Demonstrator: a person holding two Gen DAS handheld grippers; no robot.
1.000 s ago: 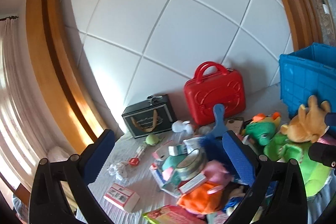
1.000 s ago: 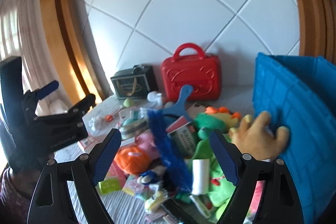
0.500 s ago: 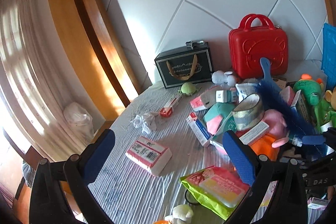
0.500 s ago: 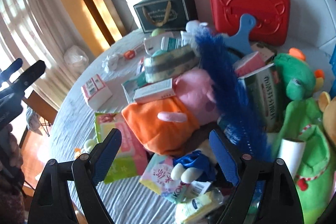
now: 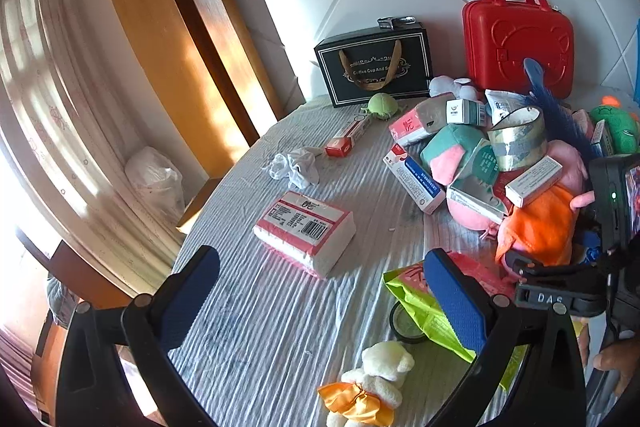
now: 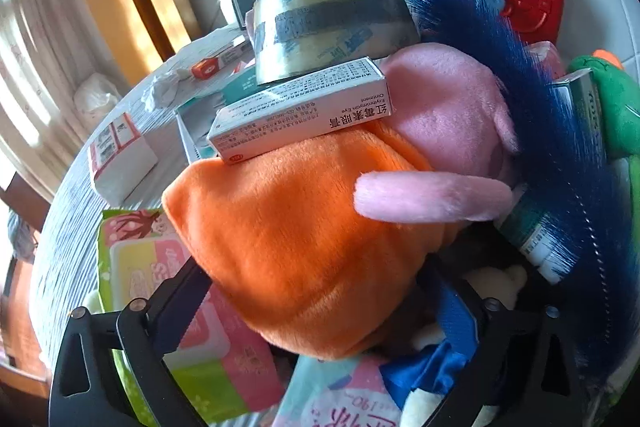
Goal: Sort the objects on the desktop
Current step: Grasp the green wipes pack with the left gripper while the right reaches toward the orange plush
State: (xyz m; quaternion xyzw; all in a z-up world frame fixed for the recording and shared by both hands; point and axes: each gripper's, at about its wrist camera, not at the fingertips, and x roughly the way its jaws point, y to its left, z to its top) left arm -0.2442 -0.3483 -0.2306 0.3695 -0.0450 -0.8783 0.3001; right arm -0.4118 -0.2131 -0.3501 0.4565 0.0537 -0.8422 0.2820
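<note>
A heap of objects covers the right of the table: an orange and pink plush pig (image 6: 304, 239), a tape roll (image 6: 328, 27), a white ointment box (image 6: 300, 115), a blue brush (image 6: 532, 115). My right gripper (image 6: 320, 303) is open, its fingers on either side of the orange plush, low over the heap. My left gripper (image 5: 320, 295) is open and empty above the bare cloth, near a pink-and-white tissue pack (image 5: 304, 231) and a green wipes pack (image 5: 424, 307). The pig also shows in the left wrist view (image 5: 536, 223).
A red case (image 5: 520, 39) and a black gift box (image 5: 376, 67) stand against the tiled wall. A small white plush with an orange bow (image 5: 372, 387), a crumpled tissue (image 5: 292, 167) and a red tube box (image 5: 348, 139) lie on the striped cloth. The table's edge curves at left.
Both grippers have tilted down and moved toward the table. The right one has dropped close over the orange plush; the left now looks at the cloth and tissue pack.
</note>
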